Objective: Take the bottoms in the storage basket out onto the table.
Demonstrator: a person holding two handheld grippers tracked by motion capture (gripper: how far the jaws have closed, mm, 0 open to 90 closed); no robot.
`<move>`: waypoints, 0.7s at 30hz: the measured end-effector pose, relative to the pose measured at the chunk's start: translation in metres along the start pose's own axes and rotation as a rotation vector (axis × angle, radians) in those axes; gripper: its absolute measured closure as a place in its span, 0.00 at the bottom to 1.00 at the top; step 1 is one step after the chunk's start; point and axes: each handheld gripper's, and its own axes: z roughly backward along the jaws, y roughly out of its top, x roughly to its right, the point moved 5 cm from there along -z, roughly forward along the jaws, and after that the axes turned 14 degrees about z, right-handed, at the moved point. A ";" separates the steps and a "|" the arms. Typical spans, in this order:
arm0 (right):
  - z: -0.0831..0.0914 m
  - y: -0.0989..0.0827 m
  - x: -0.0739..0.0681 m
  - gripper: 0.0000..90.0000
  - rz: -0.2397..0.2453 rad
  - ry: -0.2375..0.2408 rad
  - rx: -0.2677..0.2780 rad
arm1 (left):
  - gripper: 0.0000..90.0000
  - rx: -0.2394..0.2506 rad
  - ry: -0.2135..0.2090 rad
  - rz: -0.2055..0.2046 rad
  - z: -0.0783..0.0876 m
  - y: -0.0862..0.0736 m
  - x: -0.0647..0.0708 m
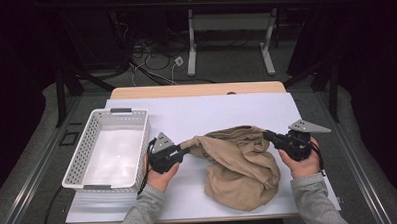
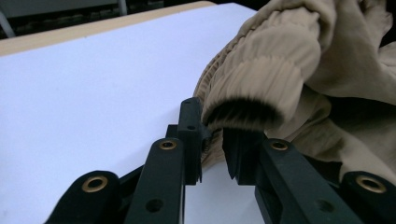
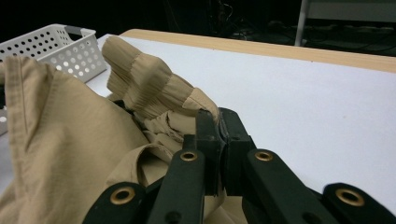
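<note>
garment: tan jacket [image 1: 241, 165], crumpled, ribbed elastic cuffs, on white table cover [image 1: 196, 117] right of the basket [image 1: 110, 147]
left gripper [image 1: 188, 151]: level, jaws parted, cuff loose between them
right gripper [image 1: 268, 136]: level, clamped on fabric edge

Tan jacket [image 1: 241, 165]: matt woven cloth, ribbed cuffs. Basket [image 1: 82, 146]: perforated white plastic, probably. Table cover [image 1: 211, 111]: smooth, matt.
</note>
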 end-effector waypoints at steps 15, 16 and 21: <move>0.010 -0.009 0.010 0.98 -0.030 -0.041 0.011 | 0.50 -0.004 0.047 0.143 0.017 -0.006 0.000; 0.011 -0.011 0.012 0.98 -0.038 -0.045 0.012 | 0.49 0.003 0.045 0.155 0.018 -0.005 0.001; 0.017 -0.015 0.019 0.98 -0.055 -0.064 0.011 | 0.46 0.007 0.016 0.150 0.021 -0.003 0.009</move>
